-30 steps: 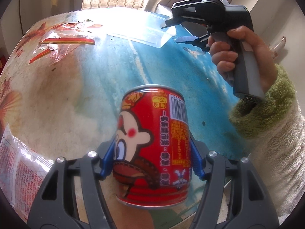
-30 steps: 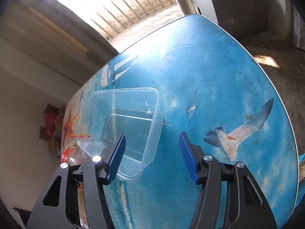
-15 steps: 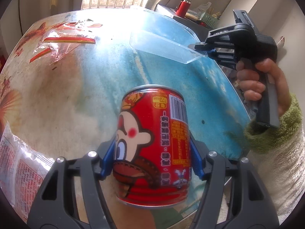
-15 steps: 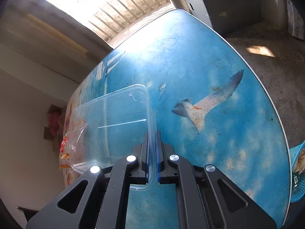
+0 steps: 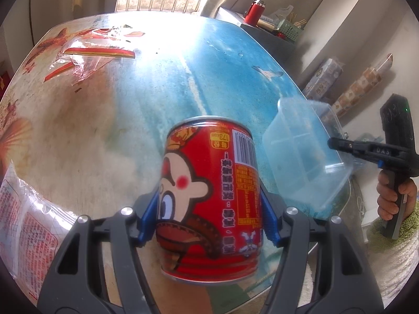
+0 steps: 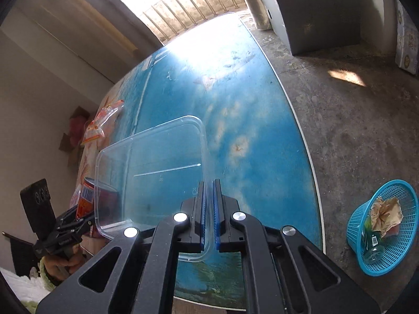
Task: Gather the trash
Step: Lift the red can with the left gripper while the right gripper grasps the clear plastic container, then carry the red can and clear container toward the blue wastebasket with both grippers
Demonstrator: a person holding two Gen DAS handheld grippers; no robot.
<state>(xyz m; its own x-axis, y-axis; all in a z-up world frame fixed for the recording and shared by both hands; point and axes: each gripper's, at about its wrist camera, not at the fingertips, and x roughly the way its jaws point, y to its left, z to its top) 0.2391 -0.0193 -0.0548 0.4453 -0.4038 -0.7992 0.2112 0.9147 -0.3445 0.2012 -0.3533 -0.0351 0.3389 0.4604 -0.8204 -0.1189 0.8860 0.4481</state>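
Note:
My left gripper [image 5: 207, 217] is shut on a red cartoon-printed can [image 5: 212, 196] and holds it upright near the table's front edge. My right gripper [image 6: 208, 214] is shut on the rim of a clear plastic container [image 6: 157, 170] and holds it in the air above the table's right side. The container also shows in the left wrist view [image 5: 301, 157], with the right gripper [image 5: 334, 144] behind it. The can shows behind the container in the right wrist view [image 6: 87, 198]. A blue mesh trash basket [image 6: 385, 222] with crumpled paper stands on the floor at the right.
The blue sea-print table [image 5: 222, 73] carries a clear red-striped wrapper [image 5: 86, 55] at the far left and a printed plastic bag [image 5: 23, 225] at the near left. A grey cabinet [image 6: 314, 13] stands beyond the table. Boxes [image 5: 324, 78] lean on the right wall.
My right gripper closed on the container's rim, lifted it off the table and carried it right and toward the near edge. The left gripper kept hold of the can.

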